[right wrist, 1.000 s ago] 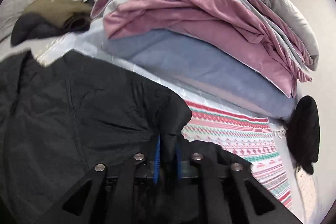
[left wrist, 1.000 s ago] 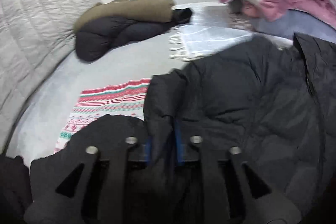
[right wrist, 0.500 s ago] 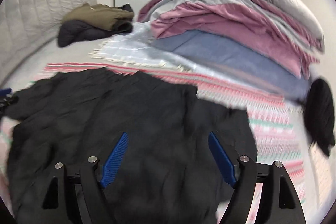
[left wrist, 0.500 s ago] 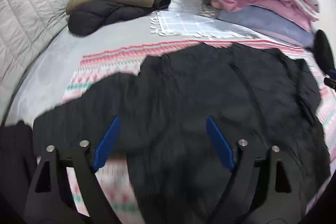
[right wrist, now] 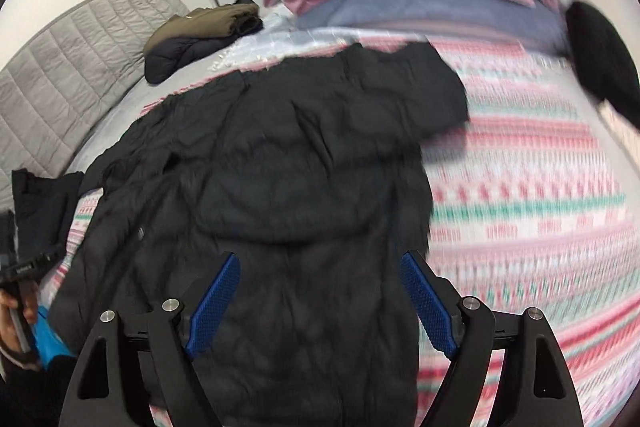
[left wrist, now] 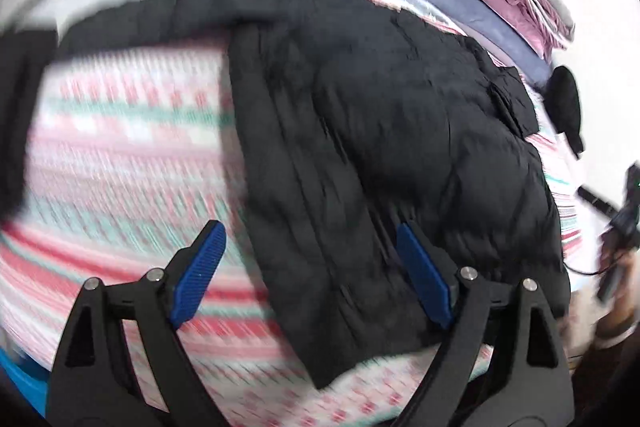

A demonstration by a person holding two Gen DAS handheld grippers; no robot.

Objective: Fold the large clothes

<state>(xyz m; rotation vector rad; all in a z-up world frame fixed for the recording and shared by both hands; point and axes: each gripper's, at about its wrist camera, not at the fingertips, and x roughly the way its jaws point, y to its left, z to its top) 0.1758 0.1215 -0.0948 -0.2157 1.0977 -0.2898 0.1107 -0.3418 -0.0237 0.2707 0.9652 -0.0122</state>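
Right wrist: jacket (right wrist: 304, 163) beneath tool (right wrist: 320, 301)

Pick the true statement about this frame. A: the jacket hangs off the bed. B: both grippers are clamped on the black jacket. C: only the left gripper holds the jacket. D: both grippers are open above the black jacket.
D: the left gripper and right gripper both show their blue pads spread wide with nothing between them, above the black jacket lying flat on the patterned blanket.

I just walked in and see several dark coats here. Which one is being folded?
On the red, white and green patterned blanket lies a black puffer jacket, spread flat. Unlike the olive and dark jackets bundled near the grey headboard, it lies alone, opened out.
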